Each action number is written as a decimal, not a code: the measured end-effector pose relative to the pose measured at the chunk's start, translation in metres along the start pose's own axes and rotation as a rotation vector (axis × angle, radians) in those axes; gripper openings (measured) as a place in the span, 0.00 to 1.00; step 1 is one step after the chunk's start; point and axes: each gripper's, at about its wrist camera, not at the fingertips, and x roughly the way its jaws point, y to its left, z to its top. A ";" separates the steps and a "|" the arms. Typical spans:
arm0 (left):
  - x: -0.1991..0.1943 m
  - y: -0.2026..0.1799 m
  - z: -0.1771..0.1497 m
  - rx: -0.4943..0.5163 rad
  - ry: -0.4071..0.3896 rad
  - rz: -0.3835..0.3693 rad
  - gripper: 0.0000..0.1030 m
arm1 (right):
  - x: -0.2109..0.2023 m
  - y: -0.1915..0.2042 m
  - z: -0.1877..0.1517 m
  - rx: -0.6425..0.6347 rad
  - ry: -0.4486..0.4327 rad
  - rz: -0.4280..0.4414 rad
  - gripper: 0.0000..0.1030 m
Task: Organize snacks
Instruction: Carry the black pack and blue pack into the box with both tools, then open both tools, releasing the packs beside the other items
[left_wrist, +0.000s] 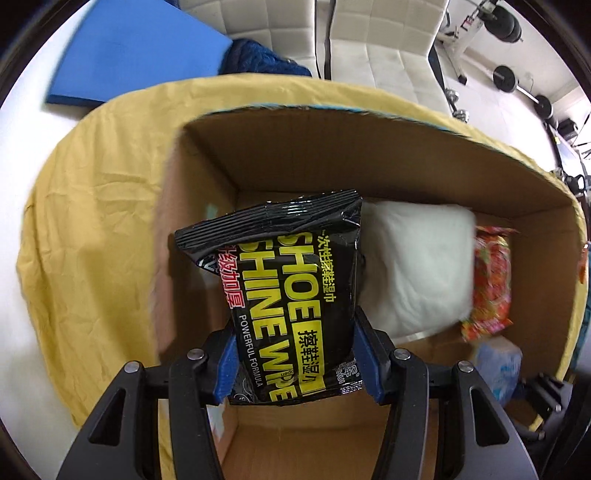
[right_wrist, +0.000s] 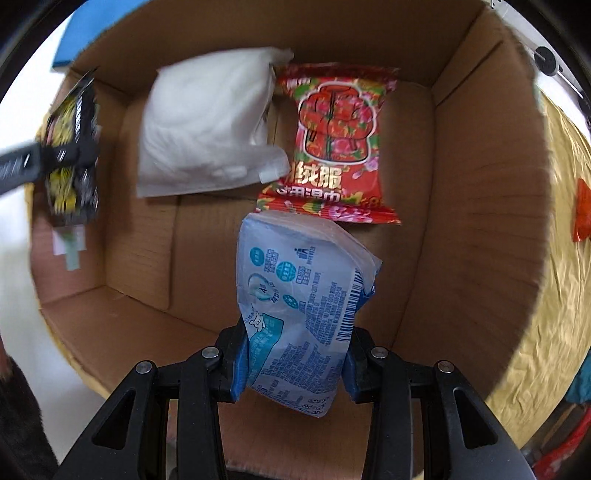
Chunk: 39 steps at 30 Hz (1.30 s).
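Above the open cardboard box, soft, light, crushable packs are pinched low: the black pack by the left tool, the pale blue pack by the right tool.

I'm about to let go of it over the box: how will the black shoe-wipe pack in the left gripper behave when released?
The black pack looks soft: it bulges and creases between the left gripper pads, so it should drop limp, not bounce. Its glossy film may slide against the white pack. Flat-sided, it is unlikely to roll in the cardboard box.

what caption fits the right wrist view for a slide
Right tool holds a pale blue packet over the cardboard box.
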 end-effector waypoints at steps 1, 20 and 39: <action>0.007 -0.003 0.006 0.001 0.007 -0.008 0.50 | 0.003 0.002 0.001 -0.005 0.005 -0.006 0.41; 0.030 0.000 0.019 -0.027 0.037 -0.048 0.53 | 0.037 0.012 0.008 -0.017 0.037 -0.067 0.55; -0.042 0.015 -0.034 -0.040 -0.056 -0.046 0.53 | -0.035 0.003 -0.015 0.010 -0.060 -0.063 0.63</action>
